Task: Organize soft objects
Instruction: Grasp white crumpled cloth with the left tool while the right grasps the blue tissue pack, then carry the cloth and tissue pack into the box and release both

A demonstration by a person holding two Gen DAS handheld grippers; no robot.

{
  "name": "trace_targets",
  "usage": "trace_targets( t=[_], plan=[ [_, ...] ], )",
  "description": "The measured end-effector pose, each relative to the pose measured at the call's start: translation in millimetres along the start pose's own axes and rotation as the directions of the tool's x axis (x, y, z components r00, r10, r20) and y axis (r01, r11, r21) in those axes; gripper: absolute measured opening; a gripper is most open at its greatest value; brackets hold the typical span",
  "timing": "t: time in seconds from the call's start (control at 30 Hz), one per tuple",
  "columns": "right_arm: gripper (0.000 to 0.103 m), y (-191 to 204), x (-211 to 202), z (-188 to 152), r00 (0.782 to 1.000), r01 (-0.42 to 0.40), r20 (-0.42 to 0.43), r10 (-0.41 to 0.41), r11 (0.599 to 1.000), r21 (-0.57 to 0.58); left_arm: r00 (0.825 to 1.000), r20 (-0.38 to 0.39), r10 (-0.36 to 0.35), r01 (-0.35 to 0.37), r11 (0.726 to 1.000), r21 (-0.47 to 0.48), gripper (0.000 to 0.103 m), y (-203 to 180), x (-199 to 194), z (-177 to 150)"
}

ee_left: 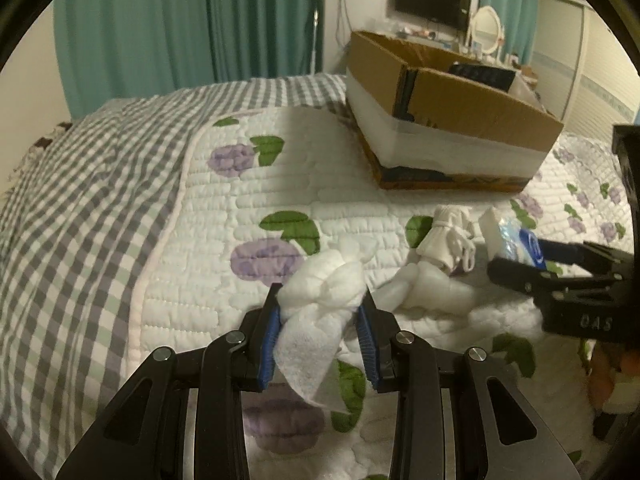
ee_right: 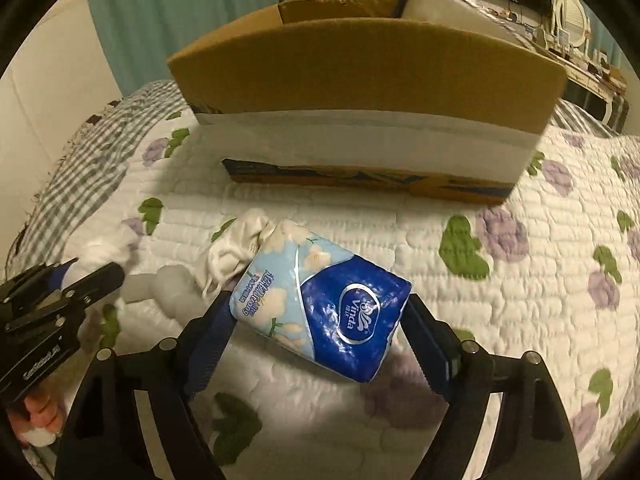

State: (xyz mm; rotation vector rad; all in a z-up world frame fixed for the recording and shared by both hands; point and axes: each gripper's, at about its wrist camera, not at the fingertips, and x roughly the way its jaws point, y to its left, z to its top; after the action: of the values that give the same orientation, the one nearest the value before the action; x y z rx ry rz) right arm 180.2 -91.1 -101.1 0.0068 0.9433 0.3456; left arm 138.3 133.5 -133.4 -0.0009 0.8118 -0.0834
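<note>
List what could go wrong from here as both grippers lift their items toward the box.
1. The left gripper pinches only part of the knotted white cloth; its loose tail hangs down and may snag or slip.
2. The tissue pack sits skewed between the right gripper fingers, so the slick wrapper could twist out.
3. The cardboard box wall is tall; a low carry might hit it.

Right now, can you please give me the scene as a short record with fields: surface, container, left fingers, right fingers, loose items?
surface: floral quilt on a bed
container: open cardboard box, standing on the quilt
left gripper: fingers shut on a knotted white cloth
right gripper: fingers around a Vinda tissue pack; contact unclear
loose items: white string bundle; pale soft toy
</note>
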Motion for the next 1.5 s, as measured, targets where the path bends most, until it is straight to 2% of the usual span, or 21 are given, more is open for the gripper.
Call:
trace_targets(
  t=[0.2,0.43,0.63,0.87,1.03,1.13,1.3,1.5],
  plan=[
    [0.082,7,-29,-13,1.0,-0.008,0.01,0.009,1.0,-0.029,1.0,0.01,0.008,-0.008,0.999,0.038,0.033,-19,-26,-5],
    [0.082,17,-84,-22,0.997,-0.009,0.079,0.014,0.998,-0.067,0.999,0.042,0.005,-0.008,0.998,0.062,0.033,-40,-66,0],
    [0.082,19,-136,-14,0.986,-0.005,0.164,0.021,0.995,-0.1,0.993,0.116,-0.013,0.005,0.998,0.07,0.033,-59,-108,24],
    [0.082,7,-196,23,0.961,-0.002,0.274,0.04,0.991,-0.137,0.975,0.216,-0.056,0.031,0.993,0.118,0.034,-85,-138,75],
    [0.082,-7,-216,63,0.942,0.031,0.334,0.025,0.986,-0.161,0.969,0.237,-0.068,0.041,0.992,0.12,0.034,-94,-123,118],
    [0.082,-16,-212,93,0.936,0.033,0.352,0.027,0.986,-0.164,0.971,0.229,-0.075,0.05,0.992,0.116,0.034,-96,-98,144],
    [0.082,-33,-175,148,0.944,0.011,0.327,0.04,0.988,-0.155,0.98,0.194,-0.041,0.022,0.995,0.098,0.034,-95,-48,178],
    [0.082,-50,-102,201,0.964,0.003,0.264,0.037,0.989,-0.15,0.987,0.155,-0.031,0.019,0.996,0.083,0.037,-92,15,199]
  ],
)
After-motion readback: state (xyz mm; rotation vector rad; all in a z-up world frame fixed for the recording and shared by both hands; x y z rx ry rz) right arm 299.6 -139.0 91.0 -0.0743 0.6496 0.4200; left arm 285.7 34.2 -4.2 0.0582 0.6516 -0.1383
